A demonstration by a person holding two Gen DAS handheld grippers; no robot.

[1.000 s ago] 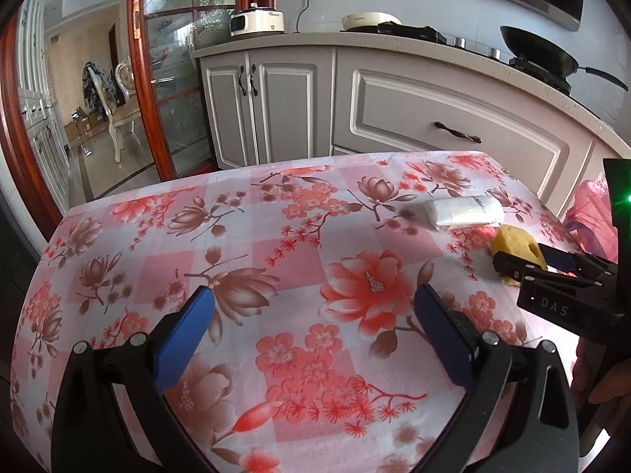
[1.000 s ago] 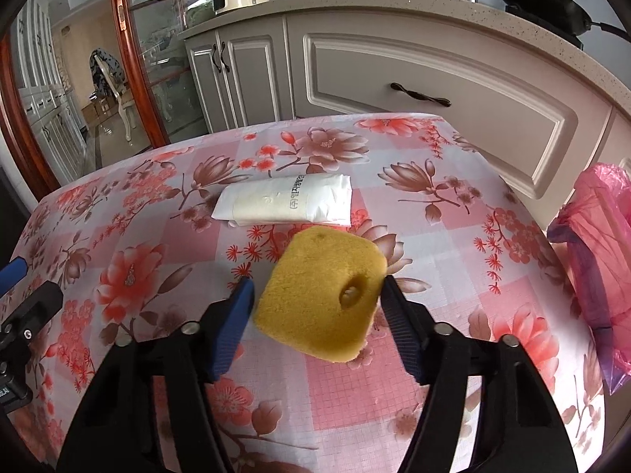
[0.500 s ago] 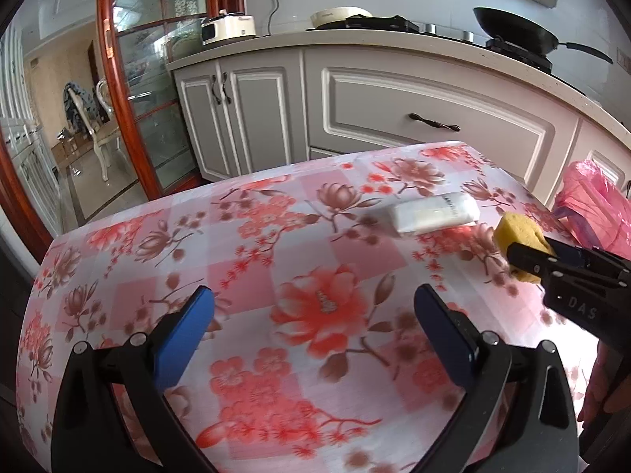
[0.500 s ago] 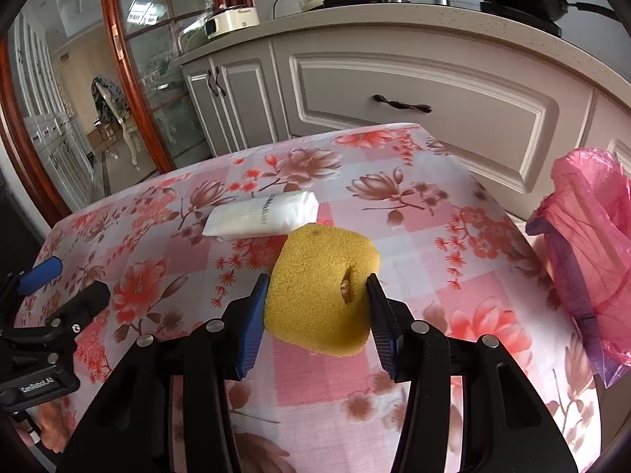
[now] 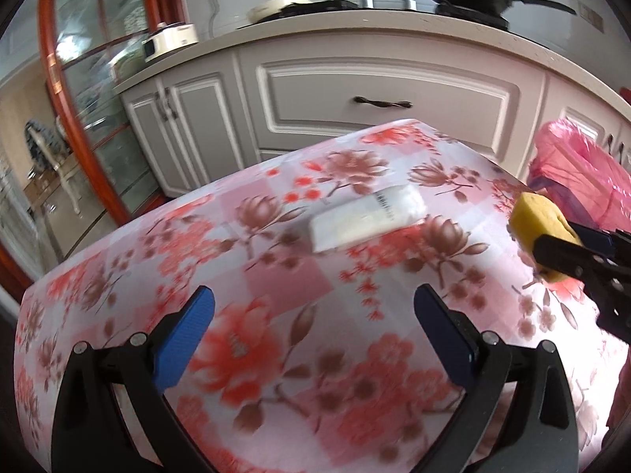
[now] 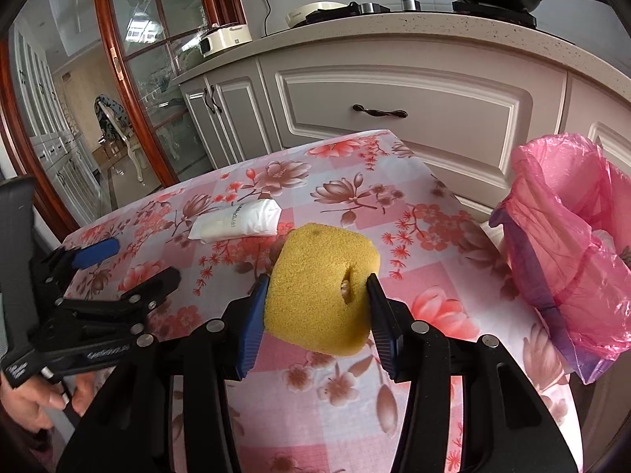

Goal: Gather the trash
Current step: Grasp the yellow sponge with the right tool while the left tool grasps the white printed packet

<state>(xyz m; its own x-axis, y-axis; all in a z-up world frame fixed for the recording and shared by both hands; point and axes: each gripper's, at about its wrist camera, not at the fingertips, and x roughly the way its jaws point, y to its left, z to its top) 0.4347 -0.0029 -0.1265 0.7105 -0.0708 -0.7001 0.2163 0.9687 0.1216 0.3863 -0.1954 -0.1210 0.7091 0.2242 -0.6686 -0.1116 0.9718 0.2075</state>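
Right wrist view: my right fingers [image 6: 317,303] clench the yellow sponge [image 6: 321,289] above the desk [image 6: 434,276], near the pink trash bag [image 6: 568,252]. My left fingers [image 5: 313,335] spread, grasping nothing, before the white packet [image 5: 366,218].

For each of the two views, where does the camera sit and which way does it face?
Left wrist: on the left gripper, facing down across the floral table toward the cabinets; its own open fingers show.
Right wrist: on the right gripper, same direction; its fingers clamp the yellow sponge; a hand shows at lower left.
Shared: the white packet, the sponge, the pink trash bag, each other's gripper.
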